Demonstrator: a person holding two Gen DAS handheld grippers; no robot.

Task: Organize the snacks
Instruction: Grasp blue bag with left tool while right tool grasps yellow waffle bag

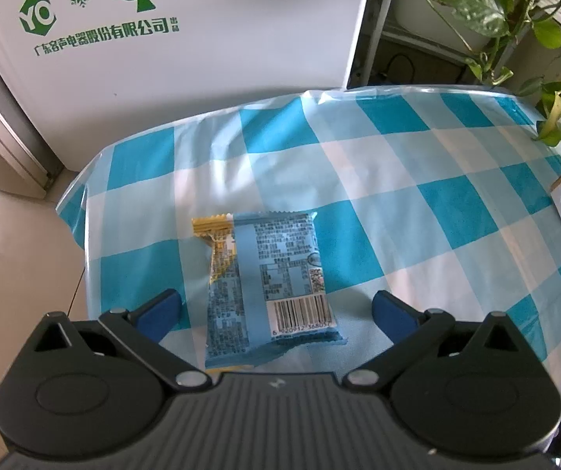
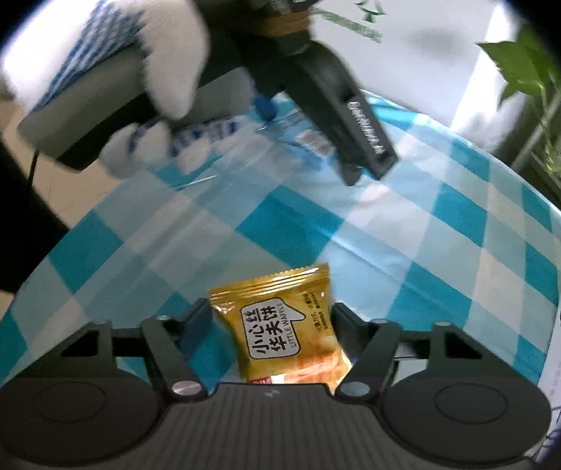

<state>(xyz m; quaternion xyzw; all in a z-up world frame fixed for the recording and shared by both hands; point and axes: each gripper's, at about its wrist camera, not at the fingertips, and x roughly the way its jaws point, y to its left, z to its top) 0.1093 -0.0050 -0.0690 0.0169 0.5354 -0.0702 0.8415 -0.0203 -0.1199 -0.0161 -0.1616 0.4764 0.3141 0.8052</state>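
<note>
The right gripper [image 2: 268, 327] has its fingers pressed on both sides of the yellow waffle packet [image 2: 280, 333], which sits on the checked tablecloth [image 2: 359, 227]. The packet is puffy and slippery, so it could pop out if lifted fast. Farther back on the tablecloth, the left gripper [image 1: 276, 305] is wide open around the blue snack packet [image 1: 268, 282], not touching it. It might push that packet sideways when it closes.
</note>
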